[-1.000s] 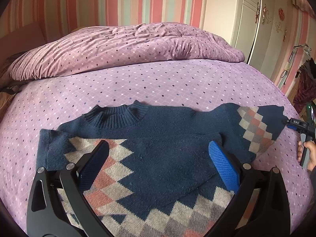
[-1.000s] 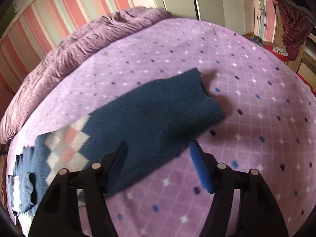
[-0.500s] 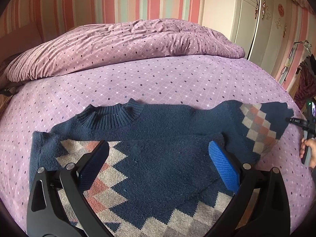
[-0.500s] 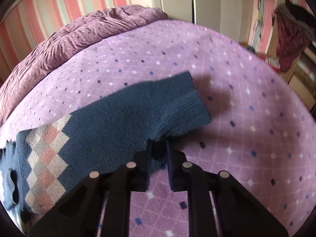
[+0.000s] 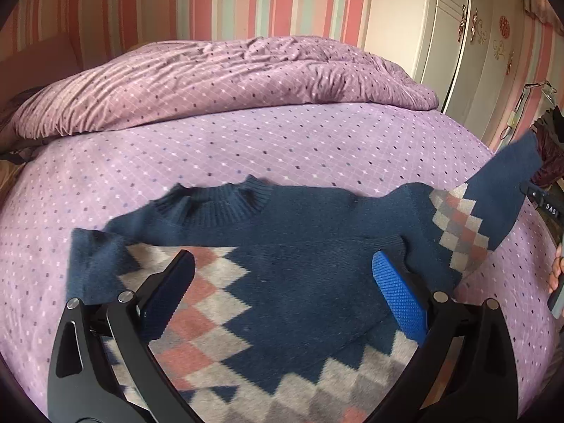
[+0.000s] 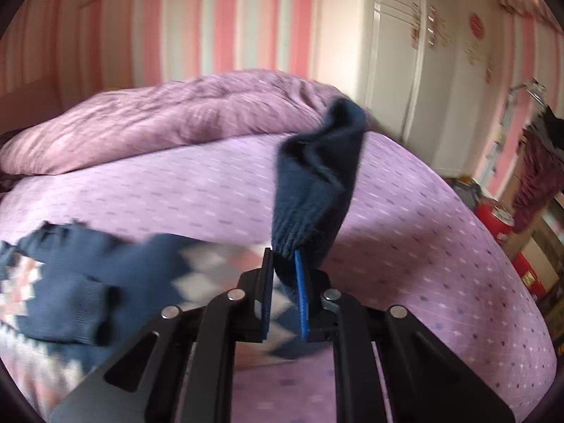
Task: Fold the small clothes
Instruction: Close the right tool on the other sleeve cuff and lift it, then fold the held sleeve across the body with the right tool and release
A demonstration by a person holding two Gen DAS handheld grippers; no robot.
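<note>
A small navy sweater (image 5: pixel 299 264) with a pink and grey diamond pattern lies flat on the purple bed, collar toward the far side. My left gripper (image 5: pixel 282 282) hovers open above the sweater's chest, nothing between its fingers. My right gripper (image 6: pixel 283 264) is shut on the cuff of the sweater's right sleeve (image 6: pixel 313 190), which stands lifted off the bed. In the left wrist view that sleeve (image 5: pixel 493 204) rises toward the right edge, where the right gripper's body and a hand (image 5: pixel 555 275) show. The sweater's other sleeve is folded in at the left (image 6: pixel 67 313).
A crumpled purple duvet (image 5: pixel 229 77) is heaped along the far side of the bed (image 5: pixel 317 141). White wardrobe doors (image 6: pixel 405 53) stand at the back right. Red items (image 6: pixel 497 218) and hanging clothes (image 6: pixel 539 176) are beside the bed's right edge.
My right gripper shut on the sleeve cuff, then rose and rolled, lifting the sleeve off the bed. The left gripper stayed open over the sweater's chest.
</note>
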